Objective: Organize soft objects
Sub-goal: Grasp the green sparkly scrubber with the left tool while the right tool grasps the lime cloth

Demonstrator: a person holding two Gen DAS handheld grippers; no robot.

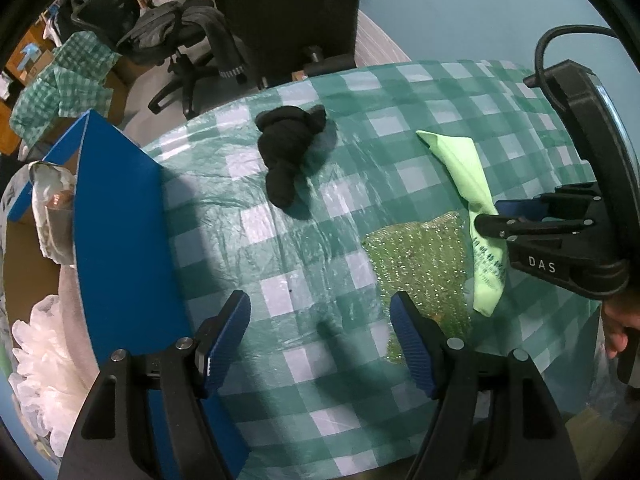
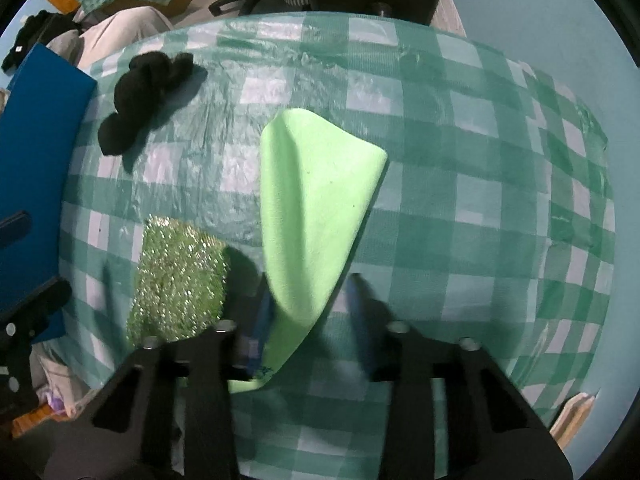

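Note:
A light green cloth (image 2: 316, 200) lies on the checked tablecloth (image 2: 460, 208), its near end pulled up into a fold. My right gripper (image 2: 312, 312) is shut on that end; the left wrist view shows its fingers pinching the cloth (image 1: 468, 176) from the right (image 1: 486, 218). A glittery green scrub pad (image 1: 420, 264) lies flat just left of the cloth. A knotted black sock bundle (image 1: 288, 152) rests farther back. My left gripper (image 1: 320, 308) hovers open over bare tablecloth, its right finger at the pad's near edge, with nothing between the fingers.
A blue-flapped cardboard box (image 1: 120, 220) with white plastic packing (image 1: 44, 352) stands at the table's left edge. Beyond the table are a black chair back (image 1: 280, 8), an office chair draped with clothes (image 1: 176, 36) and a checked cloth on boxes (image 1: 68, 80). A hand (image 1: 618, 320) holds the right gripper.

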